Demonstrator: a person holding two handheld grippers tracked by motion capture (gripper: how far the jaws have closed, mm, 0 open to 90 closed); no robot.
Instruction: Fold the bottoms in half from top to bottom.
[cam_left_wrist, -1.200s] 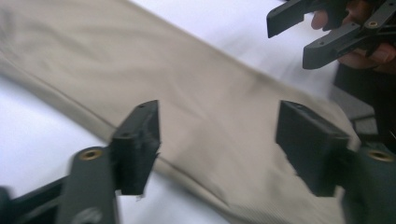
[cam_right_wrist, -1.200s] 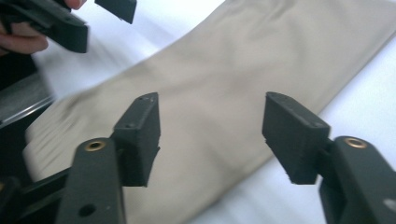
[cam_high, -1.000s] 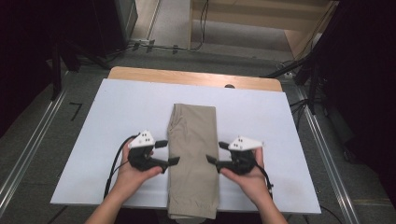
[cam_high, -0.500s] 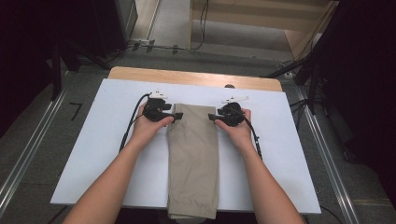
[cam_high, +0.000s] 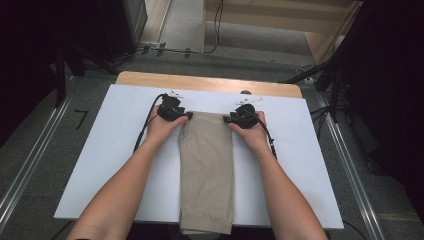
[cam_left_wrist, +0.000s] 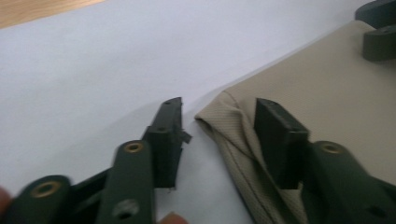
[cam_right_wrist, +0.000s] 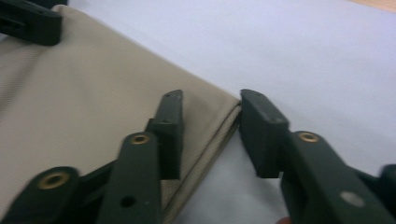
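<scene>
Gripping the two far corners of the folded beige cloth (cam_high: 207, 170) is the step in hand, as I judge it. The cloth lies as a long strip in the middle of the white board (cam_high: 115, 150), from the center of the high view down to its bottom edge.

The left gripper (cam_high: 183, 116) stands at the upper left corner of the cloth, the right gripper (cam_high: 229, 119) at the upper right corner. Both have just been closing their jaws, but neither has hold yet. In the left gripper view the cloth corner (cam_left_wrist: 219, 112) lies between the jaws, with one jaw on the bare board and the other over the fabric, and a gap shows on both sides. In the right gripper view the cloth edge (cam_right_wrist: 224, 116) is between the jaws in the same way, not yet pinched.

To do it well, I think both jaws should stay low so that the lower one slides under all layers, not only the top one. It is better to close both hands together and to take enough fabric, because a thin bite at the very tip may slip when the cloth is lifted.
</scene>
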